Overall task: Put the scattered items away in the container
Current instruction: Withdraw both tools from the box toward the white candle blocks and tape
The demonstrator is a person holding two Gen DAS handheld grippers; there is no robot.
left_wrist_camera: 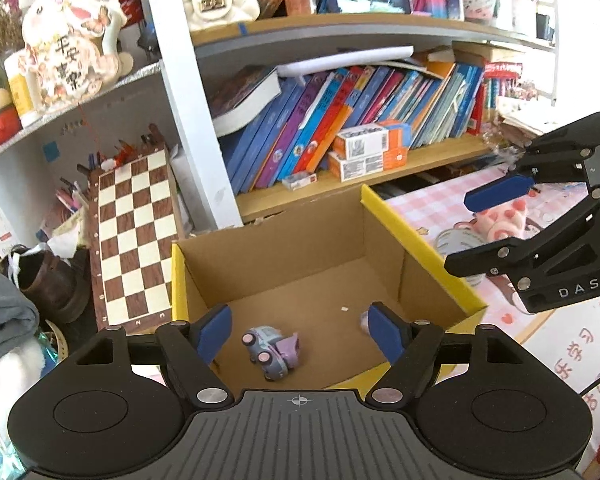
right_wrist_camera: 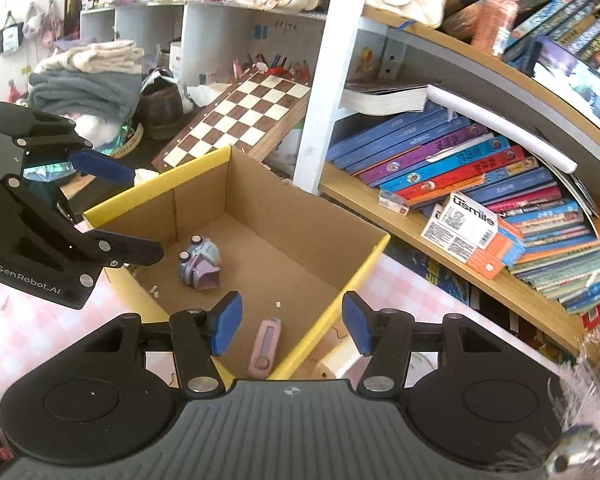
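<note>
At the far left a brown-and-cream wooden chessboard point(left_wrist_camera: 134, 240) leaned against the white shelving, just beside the open brown cardboard box with yellow-taped rim point(left_wrist_camera: 416, 236) that served as the container. The left claw point(left_wrist_camera: 300, 332) hung over the box with its blue pads wide apart and nothing between them; below it a small lilac toy car with pink wheels point(left_wrist_camera: 272, 350) lay tipped on the box floor. Further right, a slim pink utility knife point(right_wrist_camera: 264, 346) lay flat inside near the yellow wall, and the right claw point(right_wrist_camera: 292, 326) stood part open above it, gripping nothing. Beyond the box, on the pink checked bench point(left_wrist_camera: 428, 208), a pink plush toy point(left_wrist_camera: 500, 222) and a grey item beside it, too hidden to name, looked not yet tidied. The risk, as I judged it, lay in the crowding: both claws shared the space over one box, so a reach toward the plush could knock the other claw or catch the thin cardboard wall and shove the light box along the bench, while a soft plush gripped off-centre might slip out short of the rim
</note>
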